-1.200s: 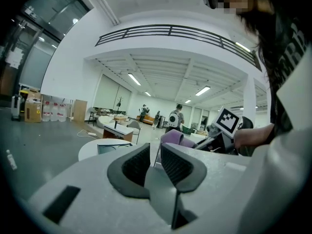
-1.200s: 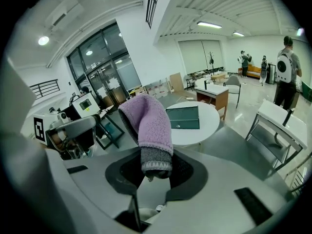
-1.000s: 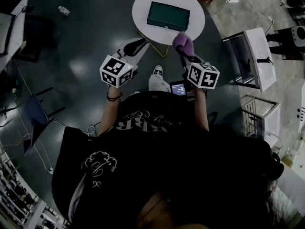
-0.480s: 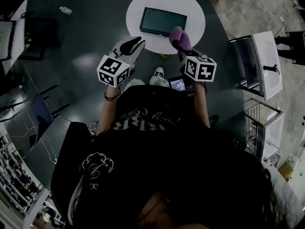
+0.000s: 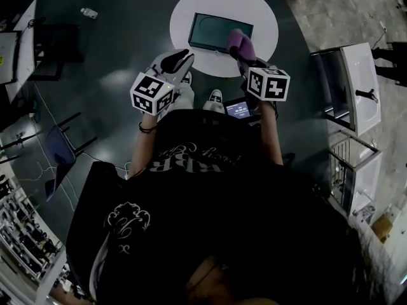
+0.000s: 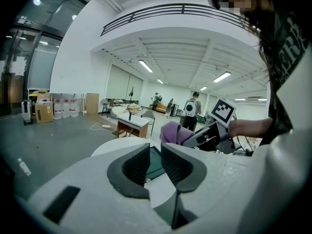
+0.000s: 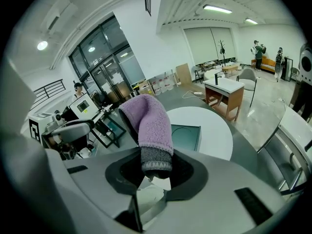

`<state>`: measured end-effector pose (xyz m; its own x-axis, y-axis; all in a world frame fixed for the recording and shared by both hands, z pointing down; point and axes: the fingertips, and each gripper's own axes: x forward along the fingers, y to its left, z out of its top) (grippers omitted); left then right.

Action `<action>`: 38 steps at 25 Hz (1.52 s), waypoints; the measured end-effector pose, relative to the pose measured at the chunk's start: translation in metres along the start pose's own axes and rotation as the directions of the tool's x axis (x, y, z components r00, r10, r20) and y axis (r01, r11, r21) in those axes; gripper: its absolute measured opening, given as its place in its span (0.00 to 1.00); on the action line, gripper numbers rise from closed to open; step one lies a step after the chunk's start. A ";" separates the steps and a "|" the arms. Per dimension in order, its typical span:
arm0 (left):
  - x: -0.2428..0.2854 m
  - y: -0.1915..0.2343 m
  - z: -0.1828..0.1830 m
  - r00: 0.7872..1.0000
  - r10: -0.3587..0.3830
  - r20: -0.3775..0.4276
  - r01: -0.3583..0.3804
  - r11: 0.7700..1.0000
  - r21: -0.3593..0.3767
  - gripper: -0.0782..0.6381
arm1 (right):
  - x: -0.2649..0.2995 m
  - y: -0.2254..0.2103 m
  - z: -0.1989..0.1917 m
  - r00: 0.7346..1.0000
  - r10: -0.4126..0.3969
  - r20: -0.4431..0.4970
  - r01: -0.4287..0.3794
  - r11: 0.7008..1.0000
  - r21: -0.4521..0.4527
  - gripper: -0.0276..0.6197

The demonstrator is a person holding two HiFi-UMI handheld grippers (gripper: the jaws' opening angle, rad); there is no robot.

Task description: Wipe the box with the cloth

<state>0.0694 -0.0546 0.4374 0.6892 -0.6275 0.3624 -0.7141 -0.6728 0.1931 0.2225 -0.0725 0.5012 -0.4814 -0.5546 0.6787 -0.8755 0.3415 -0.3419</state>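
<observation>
Round table (image 5: pixel 264 8) carries the dark box (image 5: pixel 213 30) flat at its middle; right tool (image 7: pixel 156 172) pinches the purple cloth (image 7: pixel 148 123) near the table's near edge, left tool (image 6: pixel 155 162) empty, jaws slightly apart. Judgement: lower till the cloth lies flat on the lid, then sweep lightly so the box does not slide. Count: one table, one box, two tools, one cloth.

Both arms held forward, left tongs (image 5: pixel 179 60) slightly parted, empty, right tongs (image 5: pixel 244 57) clamped on cloth (image 5: pixel 239 42)
</observation>
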 end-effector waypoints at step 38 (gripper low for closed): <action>0.044 0.141 0.031 0.919 -0.382 -0.095 0.390 0.918 0.072 0.20 | 0.194 -0.034 0.028 0.933 -0.242 -0.267 0.288 0.946 0.148 0.18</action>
<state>0.0028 -0.1888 0.4523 0.8949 -0.2821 0.3458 -0.3784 -0.8905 0.2526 0.1579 -0.2126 0.6262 -0.2258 -0.3975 0.8894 -0.9732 0.0515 -0.2241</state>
